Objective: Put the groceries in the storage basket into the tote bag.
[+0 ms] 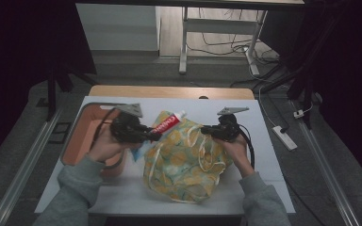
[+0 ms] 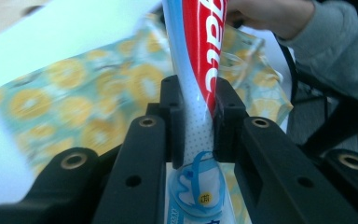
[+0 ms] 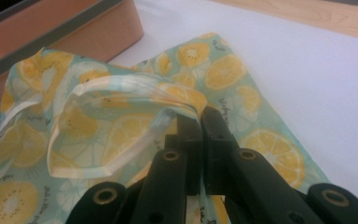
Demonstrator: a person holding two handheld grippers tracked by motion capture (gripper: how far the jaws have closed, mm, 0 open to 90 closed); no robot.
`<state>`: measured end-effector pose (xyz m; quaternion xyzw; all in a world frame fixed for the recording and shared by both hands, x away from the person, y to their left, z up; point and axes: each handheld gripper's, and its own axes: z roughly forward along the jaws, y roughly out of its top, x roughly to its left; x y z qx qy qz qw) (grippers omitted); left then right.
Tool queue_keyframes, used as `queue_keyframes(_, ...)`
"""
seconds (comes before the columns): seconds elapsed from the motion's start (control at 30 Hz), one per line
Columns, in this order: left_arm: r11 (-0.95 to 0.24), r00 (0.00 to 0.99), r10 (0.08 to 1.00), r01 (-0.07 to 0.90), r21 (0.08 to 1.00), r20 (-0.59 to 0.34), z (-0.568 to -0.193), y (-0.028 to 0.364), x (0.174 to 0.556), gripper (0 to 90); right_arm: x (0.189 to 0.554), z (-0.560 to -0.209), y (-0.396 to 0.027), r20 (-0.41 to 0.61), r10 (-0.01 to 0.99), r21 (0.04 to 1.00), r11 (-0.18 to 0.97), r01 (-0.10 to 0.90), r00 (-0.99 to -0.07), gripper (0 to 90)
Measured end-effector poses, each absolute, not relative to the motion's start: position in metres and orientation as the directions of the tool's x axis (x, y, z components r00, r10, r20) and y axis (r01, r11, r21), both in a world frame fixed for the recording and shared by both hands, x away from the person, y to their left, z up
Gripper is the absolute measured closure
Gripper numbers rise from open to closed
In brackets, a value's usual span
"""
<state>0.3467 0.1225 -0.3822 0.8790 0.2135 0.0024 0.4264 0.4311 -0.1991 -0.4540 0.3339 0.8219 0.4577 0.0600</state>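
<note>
Left gripper (image 1: 156,136), held level and pointing toward three o'clock, clamps a red, white and blue plastic toothpaste tube (image 1: 168,123) near its flat crimped end; the tube slants toward one o'clock over the soft, lemon-printed green cloth bag (image 1: 184,165) at the white table's (image 1: 273,155) centre. Right gripper (image 1: 205,130), aimed toward nine o'clock, pinches the bag's pale rim. At nine o'clock sits a peach-coloured rectangular box (image 1: 78,141).

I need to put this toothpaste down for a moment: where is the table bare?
Bare white table lies right of the bag, toward the right edge, and along the far edge behind both tools. The near strip before the bag is narrow. The left is crowded: the orange tray and the left tool with the toothpaste.
</note>
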Motion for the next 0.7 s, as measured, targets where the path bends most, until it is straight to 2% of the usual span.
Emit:
queue_keyframes(0.27,-0.674,0.953,0.276,0.286,0.681,-0.127,-0.402,0.053,0.35,77.5,0.431,-0.448,-0.207,0.213,0.61,0.803,0.335,0.492,-0.763,86.9)
queue_keyframes(0.7,-0.695,0.973,0.218,0.213,0.686,-0.081,-0.422,0.017,0.355,77.4,0.431,-0.446,-0.213,0.229,0.612,0.81,0.311,0.497,-0.757,86.9)
